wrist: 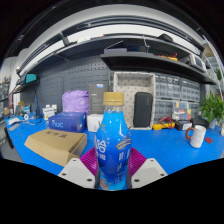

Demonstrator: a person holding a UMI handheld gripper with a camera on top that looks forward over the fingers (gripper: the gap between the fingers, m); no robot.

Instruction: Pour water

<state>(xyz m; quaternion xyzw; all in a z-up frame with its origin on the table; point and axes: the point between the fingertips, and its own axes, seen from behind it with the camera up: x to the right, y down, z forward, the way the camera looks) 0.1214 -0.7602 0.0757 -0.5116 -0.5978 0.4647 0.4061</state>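
A clear plastic bottle (pixel 113 143) stands upright between the gripper's (pixel 113 170) two fingers, filled with blue liquid. It has a tan screw cap, still on, and a purple label with white lettering around its lower half. Its base is hidden below the fingers.

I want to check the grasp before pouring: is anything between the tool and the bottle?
Nothing visible. The bottle stands upright directly between the tool's fingers, their pads close at either side. Whether both pads press on it cannot be told. The cardboard box lies off to one side, clear of the grasp.
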